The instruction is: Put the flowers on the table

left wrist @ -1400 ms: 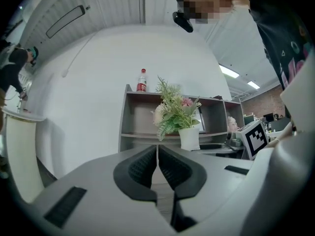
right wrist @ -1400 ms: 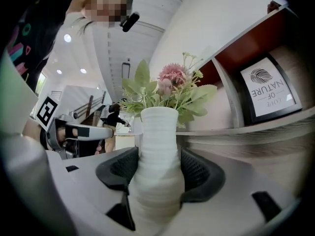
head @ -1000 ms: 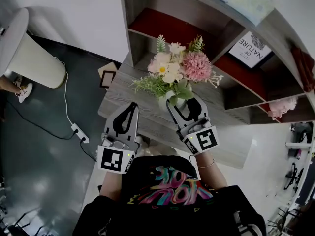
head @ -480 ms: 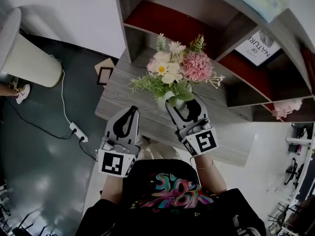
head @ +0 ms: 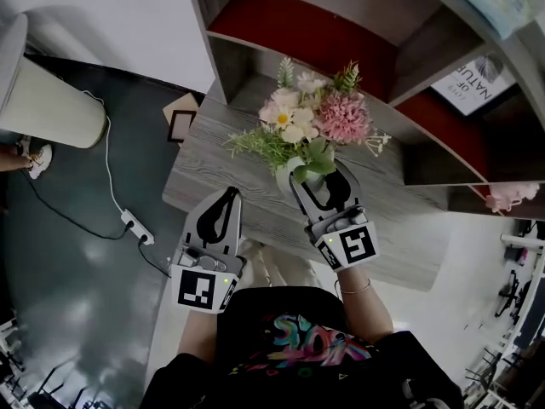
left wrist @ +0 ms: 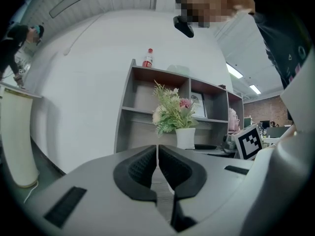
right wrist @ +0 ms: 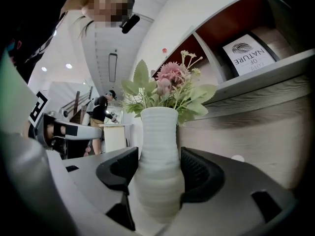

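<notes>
Far side: grey open shelving with red back panels (head: 281, 32). Nearer, a grey wood-grain table (head: 213, 156). Held over its near half, a white ribbed vase of pink and cream flowers (right wrist: 156, 146), clamped at the belly by the right gripper (head: 322, 181); contact with the tabletop not discernible. Just to the left, the left gripper (head: 226, 198), jaws pressed together, empty. Best lowered upright, settled flat, then released gently.

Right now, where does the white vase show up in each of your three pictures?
Head view: vase at centre, in the right gripper.
Left gripper view: vase just right of centre, beyond the shut jaws.
Right gripper view: vase low centre, gripped between the jaws.
Shared landmark: the grey shelf behind it.
</notes>
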A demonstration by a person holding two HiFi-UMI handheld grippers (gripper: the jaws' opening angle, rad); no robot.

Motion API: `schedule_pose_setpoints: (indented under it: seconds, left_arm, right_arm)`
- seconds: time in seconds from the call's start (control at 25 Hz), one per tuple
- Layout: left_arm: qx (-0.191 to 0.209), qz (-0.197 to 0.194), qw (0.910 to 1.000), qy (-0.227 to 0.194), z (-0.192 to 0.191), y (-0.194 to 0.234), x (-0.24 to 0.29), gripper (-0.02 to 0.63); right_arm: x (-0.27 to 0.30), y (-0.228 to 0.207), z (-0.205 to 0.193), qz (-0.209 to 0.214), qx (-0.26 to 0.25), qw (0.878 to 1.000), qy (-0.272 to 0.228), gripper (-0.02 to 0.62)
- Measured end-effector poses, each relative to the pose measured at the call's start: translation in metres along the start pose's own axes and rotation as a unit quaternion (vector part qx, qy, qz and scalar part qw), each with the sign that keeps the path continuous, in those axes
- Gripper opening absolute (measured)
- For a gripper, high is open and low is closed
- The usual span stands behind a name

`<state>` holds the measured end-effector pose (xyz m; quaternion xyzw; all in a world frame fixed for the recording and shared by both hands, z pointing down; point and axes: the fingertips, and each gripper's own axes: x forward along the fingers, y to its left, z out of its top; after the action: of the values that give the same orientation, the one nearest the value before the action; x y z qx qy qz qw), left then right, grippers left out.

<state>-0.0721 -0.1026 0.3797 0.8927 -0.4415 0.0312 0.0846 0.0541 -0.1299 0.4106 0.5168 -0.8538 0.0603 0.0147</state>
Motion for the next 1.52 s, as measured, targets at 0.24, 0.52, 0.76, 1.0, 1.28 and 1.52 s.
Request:
schedule_pose_setpoints:
  seconds: [0.24, 0.52, 0.76, 1.0, 1.28, 1.52]
  left_arm:
    - [0.010, -0.004, 0.9999, 0.001, -0.014, -0.001, 0.013, 0.032]
    - [-0.031, 0.020, 0.9993, -0.006, -0.023, 0.002, 0.025, 0.032]
    - [-0.028, 0.023, 0.9993, -0.004, -0.034, 0.007, 0.031, 0.032]
    - [-0.030, 0.028, 0.9991, 0.001, -0.042, 0.007, 0.030, 0.032]
    - [-0.031, 0.036, 0.9989, 0.006, -0.051, 0.005, 0.027, 0.032]
    - [-0.032, 0.038, 0.9987, 0.010, -0.055, 0.000, 0.027, 0.032]
  right_arm:
    - [0.010, -0.005, -0.019, 0.001, 0.006, 1.000, 0.004, 0.287]
    - [0.020, -0.007, -0.035, 0.010, -0.002, 1.000, 0.008, 0.287]
    - [0.031, -0.004, -0.049, 0.018, -0.008, 1.000, 0.013, 0.285]
    - [0.035, -0.003, -0.059, 0.023, -0.010, 1.000, 0.015, 0.285]
    - [0.035, -0.005, -0.069, 0.022, -0.014, 1.000, 0.015, 0.287]
    - [0.031, -0.007, -0.080, 0.022, -0.012, 0.999, 0.026, 0.287]
